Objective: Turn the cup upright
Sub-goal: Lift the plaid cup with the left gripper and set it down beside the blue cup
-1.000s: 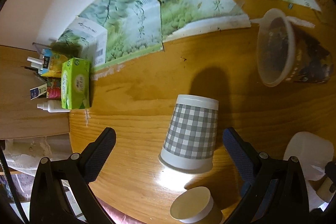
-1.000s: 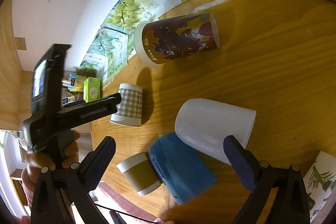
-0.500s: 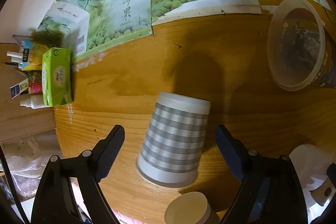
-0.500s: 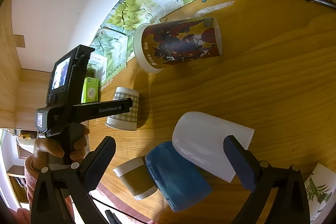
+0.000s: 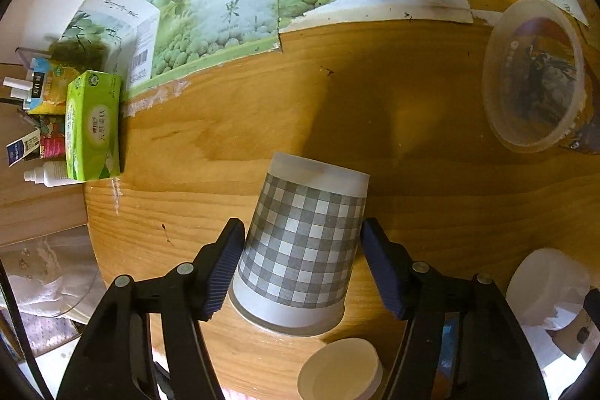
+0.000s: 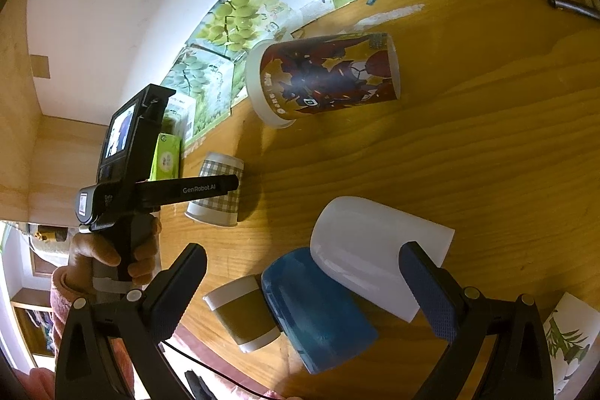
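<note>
A grey-and-white checked paper cup (image 5: 300,242) stands upside down on the wooden table (image 5: 412,145), rim down. My left gripper (image 5: 302,257) brackets it, its left pad touching the cup wall and its right pad at the wall's edge. The cup also shows in the right wrist view (image 6: 217,192), with the left gripper (image 6: 232,183) around it. My right gripper (image 6: 300,291) is open and empty, above a white cup (image 6: 375,268) lying on its side.
A large printed cup (image 6: 326,77) lies on its side at the back. A blue cup (image 6: 318,310) and a brown-sleeved cup (image 6: 242,313) lie near the front edge. A green tissue pack (image 5: 92,126) and small bottles sit at the left. Grape-print cartons line the wall.
My left gripper has moved forward and narrowed around the checked cup; a second ago its jaws were wide apart and short of it. The right gripper has barely moved.
</note>
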Demonstrator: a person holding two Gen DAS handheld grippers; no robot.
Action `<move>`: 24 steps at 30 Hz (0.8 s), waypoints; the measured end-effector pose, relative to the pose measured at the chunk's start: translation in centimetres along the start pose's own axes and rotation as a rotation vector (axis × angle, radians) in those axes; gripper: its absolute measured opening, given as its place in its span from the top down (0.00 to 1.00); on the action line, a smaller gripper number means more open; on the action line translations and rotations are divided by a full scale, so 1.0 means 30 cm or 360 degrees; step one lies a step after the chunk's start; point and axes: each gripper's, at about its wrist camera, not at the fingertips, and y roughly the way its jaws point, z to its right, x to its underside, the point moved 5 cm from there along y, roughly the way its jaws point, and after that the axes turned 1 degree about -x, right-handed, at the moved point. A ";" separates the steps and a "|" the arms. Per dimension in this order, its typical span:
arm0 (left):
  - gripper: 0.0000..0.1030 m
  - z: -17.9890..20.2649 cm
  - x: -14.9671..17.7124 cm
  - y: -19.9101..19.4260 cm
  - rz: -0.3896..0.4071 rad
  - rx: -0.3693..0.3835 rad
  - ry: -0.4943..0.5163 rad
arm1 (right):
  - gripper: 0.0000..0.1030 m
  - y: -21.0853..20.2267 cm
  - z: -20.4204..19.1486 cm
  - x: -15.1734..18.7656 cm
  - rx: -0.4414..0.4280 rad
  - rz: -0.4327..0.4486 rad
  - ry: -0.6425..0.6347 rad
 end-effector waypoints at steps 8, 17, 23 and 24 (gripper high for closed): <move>0.34 -0.022 0.058 -0.112 0.0148 0.0060 0.0019 | 0.00 -0.022 -0.035 0.029 -0.0007 0.0013 -0.0061; 0.34 -0.027 0.181 -0.240 0.0299 0.0067 0.0092 | 0.00 -0.092 -0.093 0.119 -0.0036 0.0060 -0.0139; 0.34 -0.007 0.305 -0.325 0.0404 0.0066 0.0199 | 0.00 -0.158 -0.129 0.190 -0.0015 0.0118 -0.0193; 0.34 -0.003 0.330 -0.338 0.0421 0.0068 0.0222 | 0.00 -0.171 -0.137 0.207 -0.0009 0.0130 -0.0204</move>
